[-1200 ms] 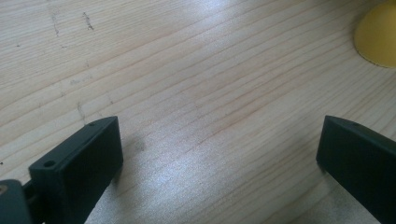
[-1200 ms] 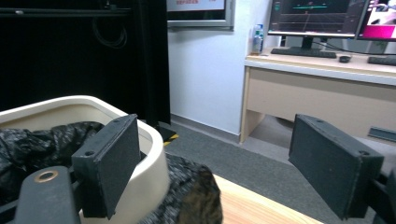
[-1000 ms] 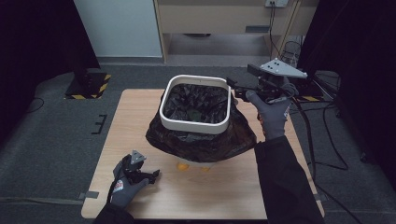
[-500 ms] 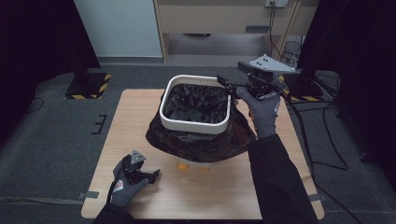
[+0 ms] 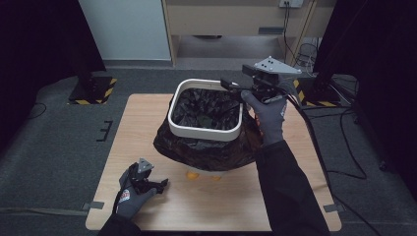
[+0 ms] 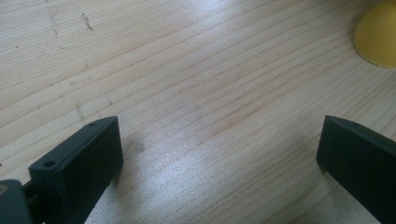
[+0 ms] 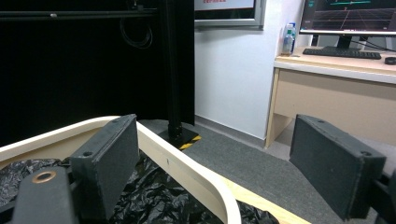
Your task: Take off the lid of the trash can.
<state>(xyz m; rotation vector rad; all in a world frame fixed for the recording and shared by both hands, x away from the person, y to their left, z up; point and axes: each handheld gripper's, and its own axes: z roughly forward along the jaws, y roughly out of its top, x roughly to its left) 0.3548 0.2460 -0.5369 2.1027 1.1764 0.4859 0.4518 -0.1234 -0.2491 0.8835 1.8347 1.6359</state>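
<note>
Right gripper (image 5: pixel 231 83) at bin rim (image 5: pixel 204 132), far right corner
Jaws wide, empty, straddling rim; close squarely on rim and bag (image 5: pixel 206 150); left gripper (image 5: pixel 160 184) wide, empty, near table's (image 5: pixel 147 113) front-left corner.

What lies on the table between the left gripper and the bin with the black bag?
In the high view, bare wood separates the left gripper from the bin, with a small orange piece at the black bag's near edge.

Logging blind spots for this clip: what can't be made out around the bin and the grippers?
- High view: the bin base is hidden by the draped black bag.
- High view: the orange pieces are half under the bag, too small to identify.
- Left gripper view: the yellow object is cut off by the edge.
</note>
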